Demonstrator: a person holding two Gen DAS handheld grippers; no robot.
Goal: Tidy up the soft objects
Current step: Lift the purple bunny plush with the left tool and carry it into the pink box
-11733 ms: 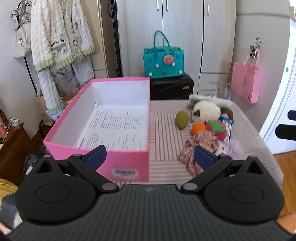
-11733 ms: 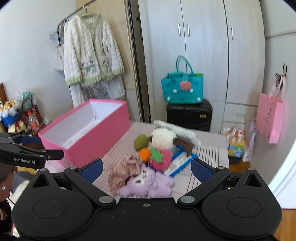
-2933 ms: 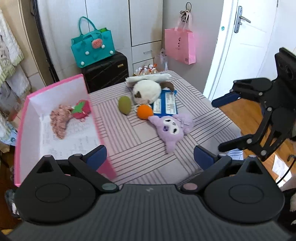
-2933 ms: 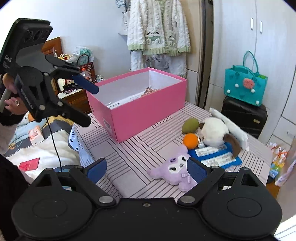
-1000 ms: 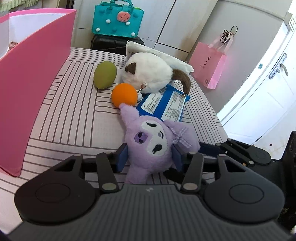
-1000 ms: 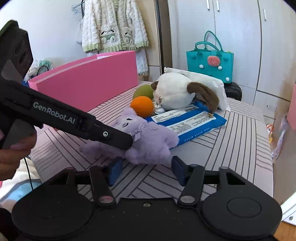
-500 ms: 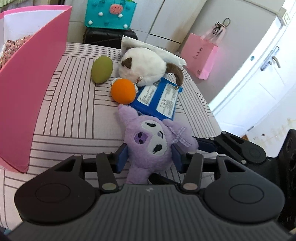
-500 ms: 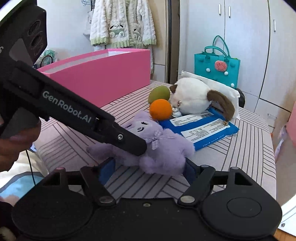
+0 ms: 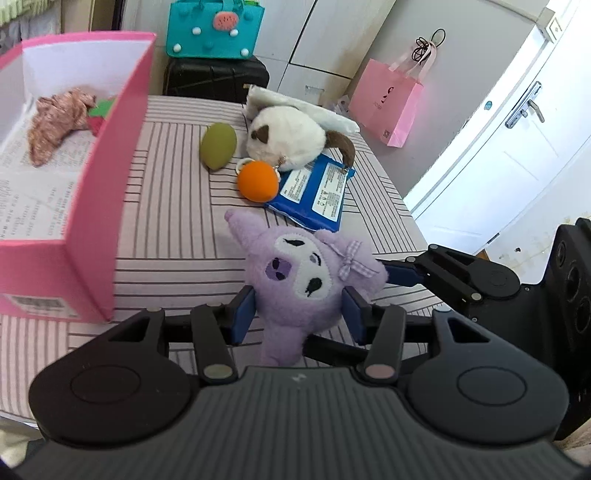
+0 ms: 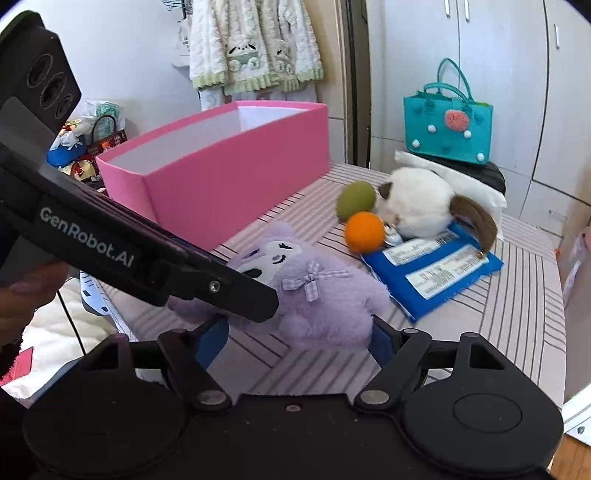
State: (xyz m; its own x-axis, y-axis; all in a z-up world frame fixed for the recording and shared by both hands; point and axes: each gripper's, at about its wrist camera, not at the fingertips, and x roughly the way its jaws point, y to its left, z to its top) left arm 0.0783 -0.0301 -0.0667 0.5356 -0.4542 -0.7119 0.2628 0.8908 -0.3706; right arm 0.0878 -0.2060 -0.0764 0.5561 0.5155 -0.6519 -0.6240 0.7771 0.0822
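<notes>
The purple plush (image 9: pixel 303 273) is clamped at its lower body by my left gripper (image 9: pixel 299 314), which is shut on it and holds it just above the striped table (image 9: pixel 173 221). My right gripper (image 10: pixel 295 341) comes in from the plush's other side. Its jaws stand wide with the plush (image 10: pixel 317 291) between them and are not pressing it. One of its fingertips (image 9: pixel 399 275) lies beside the plush's bow. The pink box (image 9: pixel 96 206) at the left holds a pink-brown cloth (image 9: pixel 55 122) and a strawberry toy (image 9: pixel 101 114).
Behind the plush lie an orange ball (image 9: pixel 257 181), a green ball (image 9: pixel 218 146), a white-and-brown plush (image 9: pixel 284 136) and a blue packet (image 9: pixel 314 192). A teal bag (image 9: pixel 210 29) sits on a black suitcase beyond the table. A pink bag (image 9: pixel 388 99) hangs near the white door.
Both grippers have risen and drawn back with the purple plush, so the inside of the box has come into view. The right gripper's jaws stand wider than before.
</notes>
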